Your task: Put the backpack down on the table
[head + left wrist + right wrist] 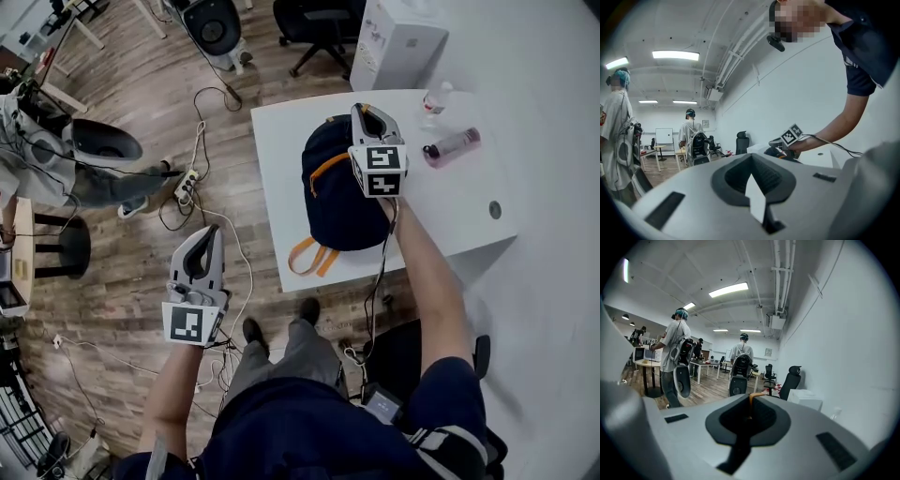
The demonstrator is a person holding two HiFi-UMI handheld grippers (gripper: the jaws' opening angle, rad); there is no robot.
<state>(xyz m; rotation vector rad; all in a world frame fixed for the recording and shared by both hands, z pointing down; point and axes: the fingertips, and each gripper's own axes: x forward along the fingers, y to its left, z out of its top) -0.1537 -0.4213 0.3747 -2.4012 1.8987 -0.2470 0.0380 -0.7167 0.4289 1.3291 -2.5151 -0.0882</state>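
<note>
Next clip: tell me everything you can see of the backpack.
The backpack is dark navy fabric, rounded and full, with an orange zipper line and orange straps lying loose toward the near edge of the table. It lies lengthwise on the white table, top end away from the person. The right gripper is at that end, shut on a thin orange strip of it. Whether its full weight is down is unclear.
</note>
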